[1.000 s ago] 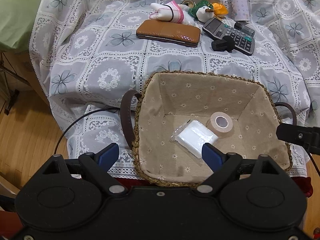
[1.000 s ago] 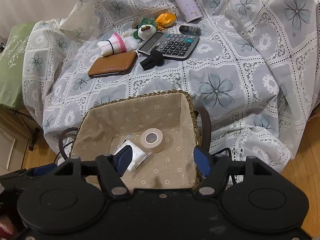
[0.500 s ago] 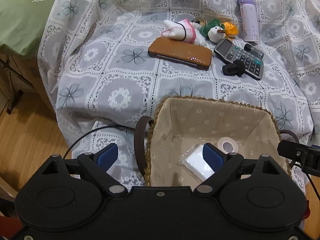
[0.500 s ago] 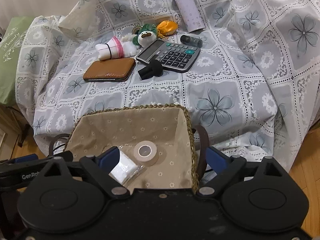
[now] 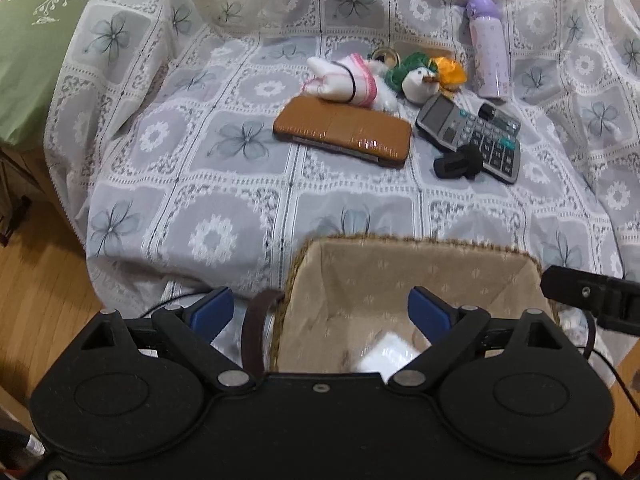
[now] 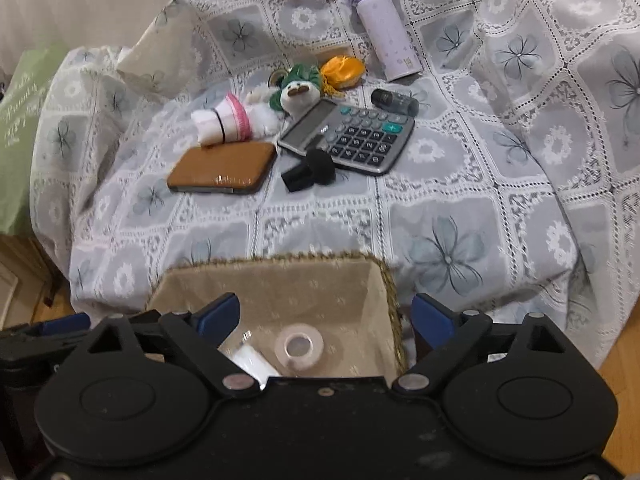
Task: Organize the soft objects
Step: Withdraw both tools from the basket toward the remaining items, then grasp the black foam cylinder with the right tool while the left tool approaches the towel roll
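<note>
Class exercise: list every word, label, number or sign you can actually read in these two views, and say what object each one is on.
"Beauty": white script on the green pillow, left wrist view; in the right wrist view it is too blurred to read.
Calculator: key markings too small to read.
Purple bottle: small mark near its base, unreadable.
Small dark cylinder: faint mark, unreadable.
Nothing else carries text.

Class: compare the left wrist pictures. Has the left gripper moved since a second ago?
Yes. The left gripper has drawn back: the basket, fixed on the cloth, sits lower in view now, largely hidden behind the open jaws.
</note>
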A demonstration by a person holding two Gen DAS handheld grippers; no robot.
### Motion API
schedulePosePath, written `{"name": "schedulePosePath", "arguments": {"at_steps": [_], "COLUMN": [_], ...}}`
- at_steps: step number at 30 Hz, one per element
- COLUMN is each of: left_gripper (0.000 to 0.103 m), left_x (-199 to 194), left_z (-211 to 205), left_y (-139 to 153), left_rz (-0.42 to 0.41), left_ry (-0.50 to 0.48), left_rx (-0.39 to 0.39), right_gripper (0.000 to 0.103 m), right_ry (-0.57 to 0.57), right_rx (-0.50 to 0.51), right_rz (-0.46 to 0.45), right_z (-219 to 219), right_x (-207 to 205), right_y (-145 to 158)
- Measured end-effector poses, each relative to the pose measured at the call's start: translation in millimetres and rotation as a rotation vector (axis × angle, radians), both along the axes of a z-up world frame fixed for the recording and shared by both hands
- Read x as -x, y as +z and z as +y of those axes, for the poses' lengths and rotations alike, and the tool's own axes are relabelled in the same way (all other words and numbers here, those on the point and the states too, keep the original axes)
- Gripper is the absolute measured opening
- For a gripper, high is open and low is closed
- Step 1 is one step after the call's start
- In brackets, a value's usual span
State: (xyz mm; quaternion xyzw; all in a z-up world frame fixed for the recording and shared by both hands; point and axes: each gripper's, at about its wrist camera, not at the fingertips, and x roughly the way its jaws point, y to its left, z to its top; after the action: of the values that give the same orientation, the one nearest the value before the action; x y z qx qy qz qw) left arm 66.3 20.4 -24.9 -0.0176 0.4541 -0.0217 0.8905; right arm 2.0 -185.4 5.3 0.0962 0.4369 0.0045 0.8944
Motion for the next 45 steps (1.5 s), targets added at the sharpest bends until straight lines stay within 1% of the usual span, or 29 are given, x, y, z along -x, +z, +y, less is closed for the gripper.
{"name": "schedulePosePath", "arguments": {"at_steps": [2,4,6,9,11,13,15,22,23,25,27,28,29,31,33,39,45], "left_gripper": [0.091,0.091,0.092,0.092,0.092,0.092,0.092,0.092,0.092,0.091,0.091,0.091,0.091,0.091,0.091,0.09,0.09], "left_x": [-6.0,-13.8,-21.5,-34.2,-41.5,-48.8,-55.7,-76.8,-78.4,-82.6,-86.0,-87.7,-89.7,-95.7,-102.4,-122.8,-147.8], "left_z": [0.2,0.3,0.1,-1.3,-1.6,-1.5,-0.8,-1.3,-1.0,0.1,1.8,2.9,4.4,8.0,12.4,22.7,24.8], "left_y": [1.2,3.4,4.9,6.4,6.3,5.5,3.8,-8.4,-9.9,-12.9,-14.3,-14.9,-15.4,-16.7,-17.8,-18.6,-13.5], "left_rz": [-0.014,-0.03,-0.052,-0.075,-0.083,-0.086,-0.079,-0.025,-0.021,-0.014,-0.015,-0.017,-0.018,-0.015,-0.009,-0.001,-0.014], "left_ry": [0.0,-0.002,0.001,0.002,0.004,0.008,0.006,0.003,0.004,0.003,0.015,0.021,0.025,0.029,0.039,0.056,0.051], "left_rx": [0.007,0.012,0.004,-0.012,-0.017,-0.018,-0.01,-0.005,-0.005,-0.005,-0.013,-0.017,-0.018,-0.012,0.0,0.026,0.017], "right_gripper": [0.093,0.093,0.093,0.095,0.095,0.095,0.095,0.093,0.09,0.088,0.081,0.075,0.073,0.072,0.067,0.067,0.067], "right_ry": [-0.013,-0.017,-0.018,-0.023,0.009,0.048,0.05,0.058,0.06,0.062,0.076,0.084,0.093,0.105,0.123,0.17,0.208], "right_rx": [-0.016,-0.01,-0.004,0.012,0.027,0.032,0.04,0.065,0.07,0.095,0.122,0.129,0.133,0.137,0.147,0.198,0.237], "right_rz": [-0.018,-0.04,-0.061,-0.122,-0.139,-0.133,-0.133,-0.081,-0.077,-0.071,-0.055,-0.044,-0.033,-0.015,-0.006,-0.018,-0.019], "right_z": [-2.6,-1.8,-2.1,-1.0,2.0,5.4,7.7,10.9,11.4,12.8,14.2,14.6,15.0,15.6,18.0,30.2,37.3], "right_x": [-9.3,-17.5,-25.3,-36.1,-46.5,-57.8,-68.2,-108.3,-112.5,-120.3,-129.5,-133.9,-138.4,-146.9,-152.4,-168.5,-183.9], "right_y": [1.8,3.9,6.1,9.6,11.2,10.5,8.7,-8.0,-10.4,-15.2,-21.2,-24.1,-27.2,-33.7,-38.0,-45.3,-50.9]}}
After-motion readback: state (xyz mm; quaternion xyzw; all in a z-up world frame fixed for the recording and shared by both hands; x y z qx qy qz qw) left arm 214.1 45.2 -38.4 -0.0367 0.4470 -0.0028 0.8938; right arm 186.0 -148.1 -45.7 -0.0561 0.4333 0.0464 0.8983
